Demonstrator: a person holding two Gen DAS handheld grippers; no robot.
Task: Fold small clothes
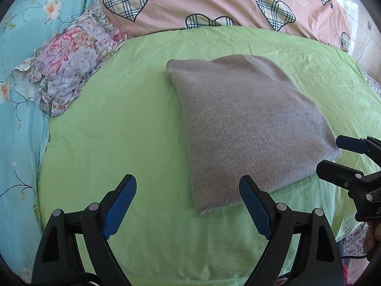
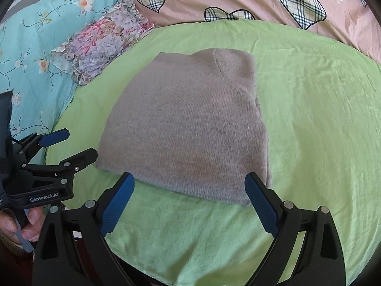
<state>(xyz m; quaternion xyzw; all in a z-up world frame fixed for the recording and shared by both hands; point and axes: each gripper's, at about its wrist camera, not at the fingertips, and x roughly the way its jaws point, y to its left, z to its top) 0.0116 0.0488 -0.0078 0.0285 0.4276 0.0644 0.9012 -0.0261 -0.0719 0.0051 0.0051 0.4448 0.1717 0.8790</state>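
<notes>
Grey knit sweater [image 2: 188, 128] lies folded on the green sheet [image 2: 321, 119] while your left gripper [image 1: 188, 205] and right gripper [image 2: 190, 202] hover spread wide, holding nothing.

Left gripper [image 1: 188, 186]: jaws spread wide, nothing between blue pads [image 1: 119, 207]. Right gripper [image 2: 190, 183]: jaws equally wide, holding nothing. Both level, side by side, pointing forward. Person's hand [image 2: 16, 224] wraps left gripper's handle.

Black fingers [image 2: 264, 205], ribbed blue pads [image 2: 116, 205]
</notes>
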